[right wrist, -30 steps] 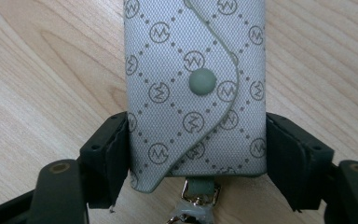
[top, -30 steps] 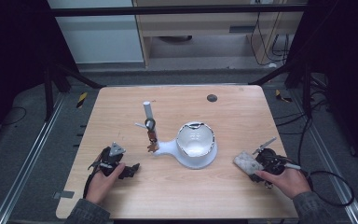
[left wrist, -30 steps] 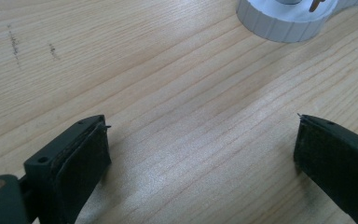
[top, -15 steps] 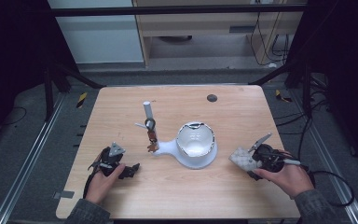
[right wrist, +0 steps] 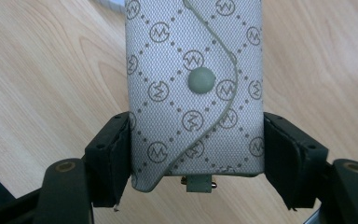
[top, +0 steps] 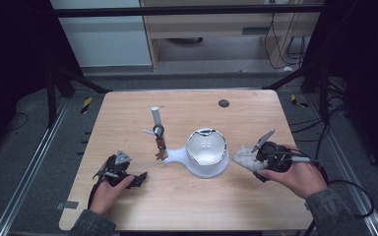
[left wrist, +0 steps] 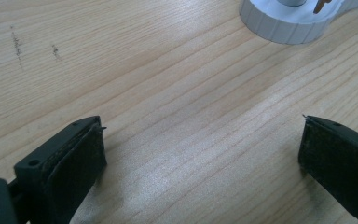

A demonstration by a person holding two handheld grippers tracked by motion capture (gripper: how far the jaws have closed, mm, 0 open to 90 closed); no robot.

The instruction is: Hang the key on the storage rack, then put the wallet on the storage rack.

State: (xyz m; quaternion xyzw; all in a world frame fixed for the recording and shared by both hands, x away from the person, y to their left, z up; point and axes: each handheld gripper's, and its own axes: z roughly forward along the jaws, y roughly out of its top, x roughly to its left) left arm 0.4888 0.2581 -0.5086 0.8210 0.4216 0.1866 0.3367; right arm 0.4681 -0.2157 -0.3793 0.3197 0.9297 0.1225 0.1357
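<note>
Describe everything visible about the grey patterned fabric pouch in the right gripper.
The grey woven fabric pouch carries a repeated circled-M print and dotted diamond lines. Its curved flap is closed with a round grey snap, and a small tab pokes from the near end. The right gripper clamps both its sides, holding it beside the white stand.

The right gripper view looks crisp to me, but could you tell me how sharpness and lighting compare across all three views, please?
Right gripper view: the grey monogrammed fabric pouch with a snap button is sharp and evenly lit. Left gripper view: the pale wooden table shows clear grain with a soft sheen, while the black jaws near the lens are blurred. High view: the table is brightly lit, the surroundings are very dark, and small things look soft.
</note>
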